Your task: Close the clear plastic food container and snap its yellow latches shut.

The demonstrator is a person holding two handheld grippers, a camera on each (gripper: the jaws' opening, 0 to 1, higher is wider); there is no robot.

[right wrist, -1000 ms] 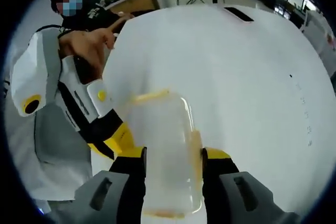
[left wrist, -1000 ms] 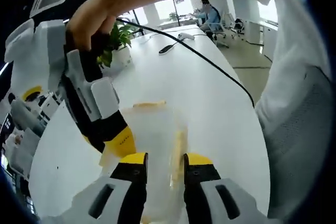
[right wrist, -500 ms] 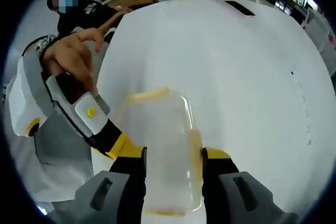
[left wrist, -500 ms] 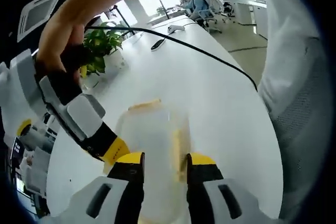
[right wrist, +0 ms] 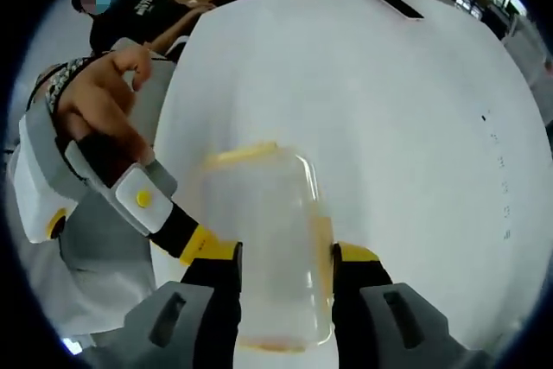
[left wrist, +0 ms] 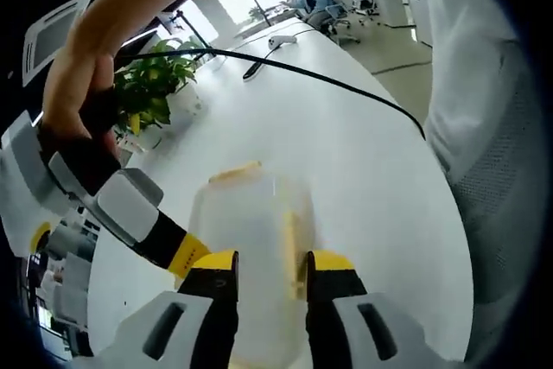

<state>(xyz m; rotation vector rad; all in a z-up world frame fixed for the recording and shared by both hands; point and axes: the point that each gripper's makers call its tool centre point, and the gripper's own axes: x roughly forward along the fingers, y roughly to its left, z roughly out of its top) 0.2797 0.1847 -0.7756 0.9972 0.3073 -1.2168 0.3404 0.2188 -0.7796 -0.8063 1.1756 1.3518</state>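
Observation:
The clear plastic container (left wrist: pixel 251 231) lies on the white table (left wrist: pixel 363 153), lid on, with a yellow latch (left wrist: pixel 235 172) at its far end and another along its right side. My left gripper (left wrist: pixel 270 265) has its yellow-tipped jaws pressed on the container's near part. The right gripper (left wrist: pixel 186 252) comes in from the left, held by a hand, its tip against the container. In the right gripper view, the container (right wrist: pixel 259 213) sits between the jaws of my right gripper (right wrist: pixel 285 257), which press on its sides. The left gripper (right wrist: pixel 200 244) touches its left edge.
A potted plant (left wrist: pixel 151 92) stands at the table's far left, and a black cable (left wrist: pixel 328 84) runs across the table. A dark flat object (right wrist: pixel 397 4) lies near the far edge. The person's white shirt (left wrist: pixel 501 170) is close on the right.
Both hands have tilted a little, so the other gripper sits lower and further left in each view. The container stays between both pairs of jaws.

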